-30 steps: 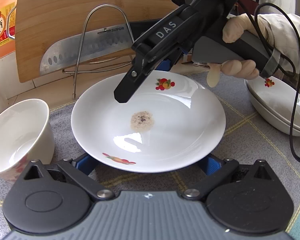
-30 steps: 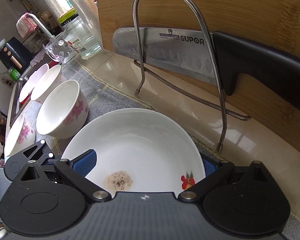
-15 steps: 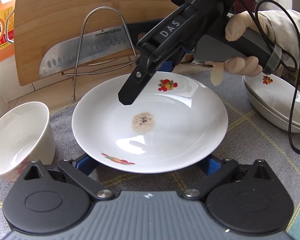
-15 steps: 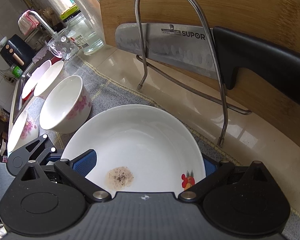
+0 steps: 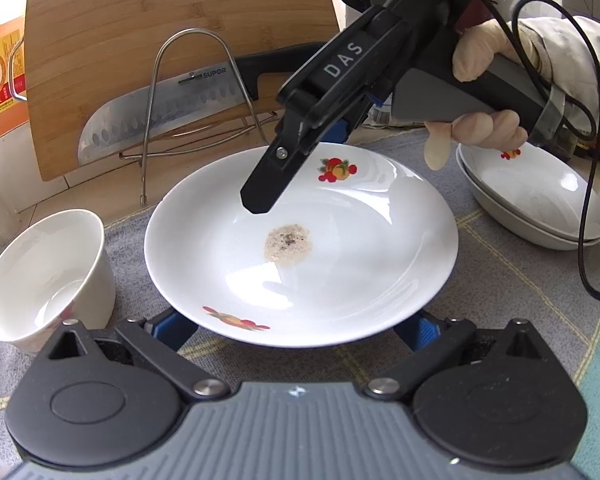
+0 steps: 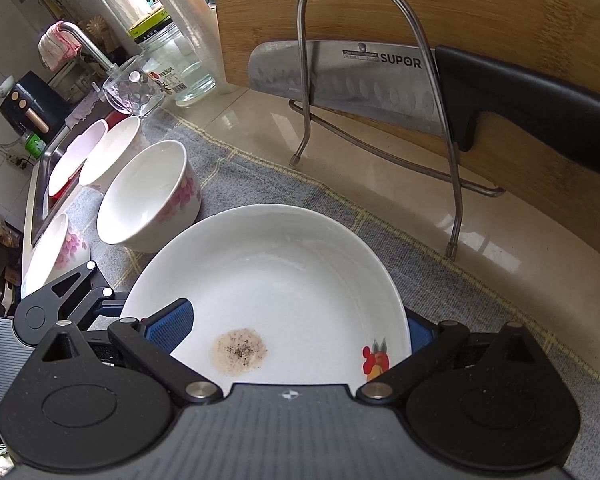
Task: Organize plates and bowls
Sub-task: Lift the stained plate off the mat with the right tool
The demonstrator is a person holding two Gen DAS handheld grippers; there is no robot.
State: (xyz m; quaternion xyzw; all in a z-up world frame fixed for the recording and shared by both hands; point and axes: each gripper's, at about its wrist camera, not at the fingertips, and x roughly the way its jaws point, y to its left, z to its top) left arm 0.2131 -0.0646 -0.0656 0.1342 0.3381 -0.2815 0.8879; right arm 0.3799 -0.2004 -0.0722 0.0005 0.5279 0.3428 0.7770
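Both the left claw (image 5: 296, 330) and right claw (image 6: 298, 326), jaws apart, straddle the soiled plate (image 5: 360, 272); a tilt could slide it toward the bowl (image 5: 46, 276) at nine o'clock.

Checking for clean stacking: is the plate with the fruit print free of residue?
No, the plate has a brownish speckled patch of residue near its centre.

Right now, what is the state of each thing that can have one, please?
White round plate with fruit print: upright on the mat, soiled by a brownish spot.
White bowl with pink flowers: upright, empty.
Two stacked white dishes: nested, upright.
Steel knife with black handle: resting in the wire rack.
Left claw: open, a finger on each side of the plate.
Right claw: open, over the plate.
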